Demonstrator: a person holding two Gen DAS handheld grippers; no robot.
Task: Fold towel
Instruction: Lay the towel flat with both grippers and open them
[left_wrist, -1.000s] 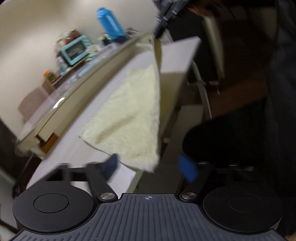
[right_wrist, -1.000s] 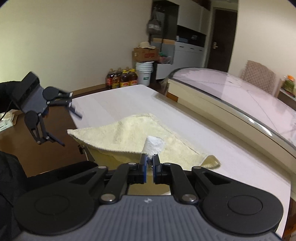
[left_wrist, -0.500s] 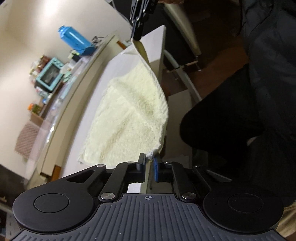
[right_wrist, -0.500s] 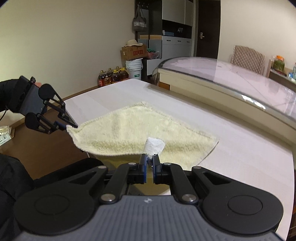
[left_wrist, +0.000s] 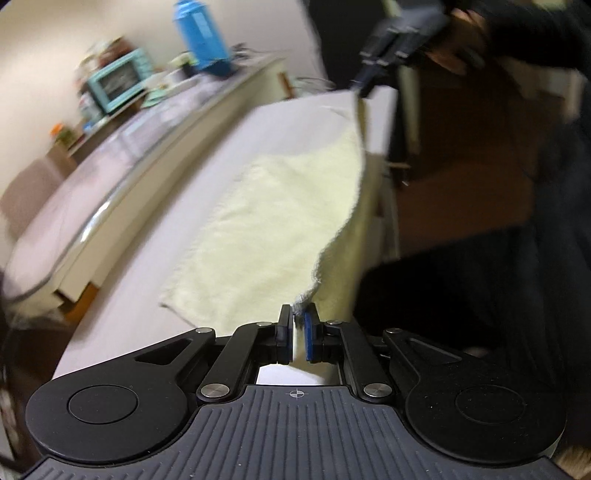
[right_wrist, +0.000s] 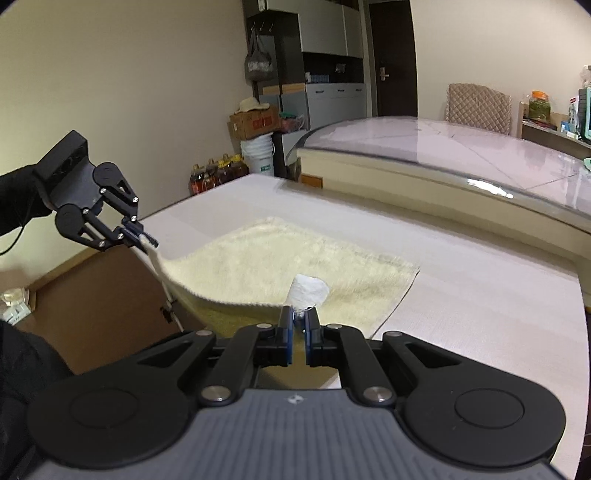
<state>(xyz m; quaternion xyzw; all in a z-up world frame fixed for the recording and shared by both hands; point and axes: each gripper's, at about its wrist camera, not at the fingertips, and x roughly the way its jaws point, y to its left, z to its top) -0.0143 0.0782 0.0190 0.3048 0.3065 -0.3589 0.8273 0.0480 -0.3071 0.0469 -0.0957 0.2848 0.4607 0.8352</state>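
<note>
Item: one towel (right_wrist: 280, 266), pale yellow terry, lying on the white bench (right_wrist: 480, 295) along its near edge, the far half flat on the surface, the near edge lifted clear and sagging between two holds.

Left tool (right_wrist: 142, 238): fingers closed on the towel's near-left corner, held up beyond the bench's near edge. In its own view the left tool (left_wrist: 298, 325) pinched a frayed corner tip between blue pads (left_wrist: 309, 328).

Right tool (right_wrist: 298, 325): fingers closed on the near-right corner, a white bunched tuft of cloth standing up out of the pinch. Seen from the left camera, the right tool (left_wrist: 364, 86) was blurred but held the far end of the same raised edge.

Handling, judged: light, limp, thick-piled; no stiffness, so any unsupported span drooped. The pile looked likely to drag on the bench rather than slide. Not fragile.

Hold points, judged: the two near corners, as taken; both pinches were shallow, at the very tips, and could slip under a hard pull.

Fold: not yet made.
</note>
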